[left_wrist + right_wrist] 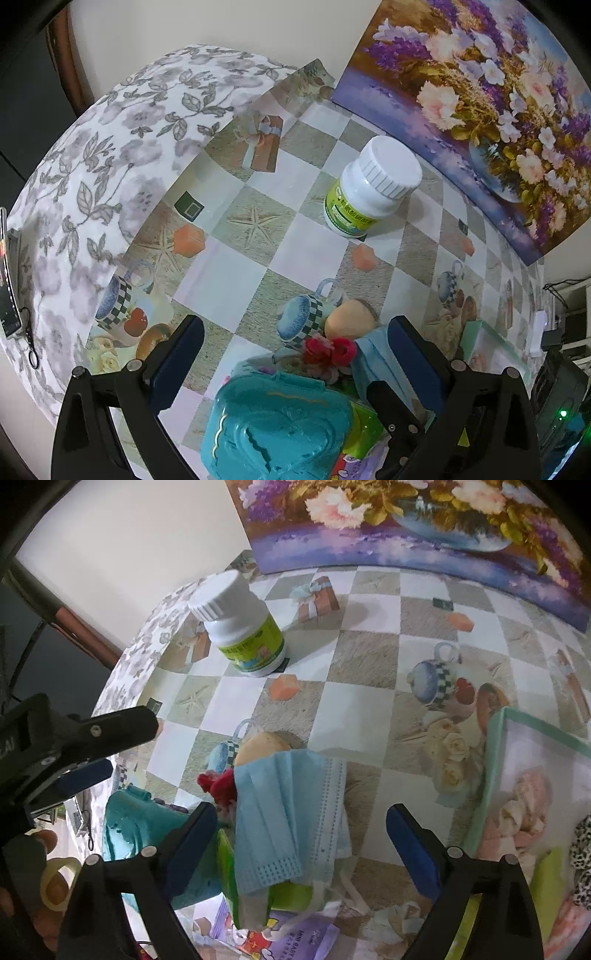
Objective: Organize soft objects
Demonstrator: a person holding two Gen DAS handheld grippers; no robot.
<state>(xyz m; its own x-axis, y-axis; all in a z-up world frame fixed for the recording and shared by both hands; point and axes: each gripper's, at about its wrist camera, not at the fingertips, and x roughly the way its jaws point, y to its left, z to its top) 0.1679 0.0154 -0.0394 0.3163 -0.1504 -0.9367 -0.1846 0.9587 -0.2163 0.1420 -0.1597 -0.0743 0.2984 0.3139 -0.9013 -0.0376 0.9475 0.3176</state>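
Note:
A stack of light blue face masks [280, 819] lies on a pile of things, between the wide-apart fingers of my right gripper [301, 810], which is open and not touching it. A red scrunchie [218, 782] and a beige round puff [262, 746] sit just behind the masks. In the left wrist view my left gripper [295, 325] is open above a teal heart-shaped box [280, 417], with the scrunchie [332, 350], the puff [351, 317] and the masks [373, 354] near its right finger. The left gripper [129, 744] also shows at the left of the right wrist view.
A white pill bottle [243, 627] stands further back on the checked tablecloth [369, 657]. A flower painting [480, 110] leans against the wall. A mint-rimmed mesh basket [491, 775] at the right holds pink and leopard-print cloths. A green packet [229, 867] lies under the masks.

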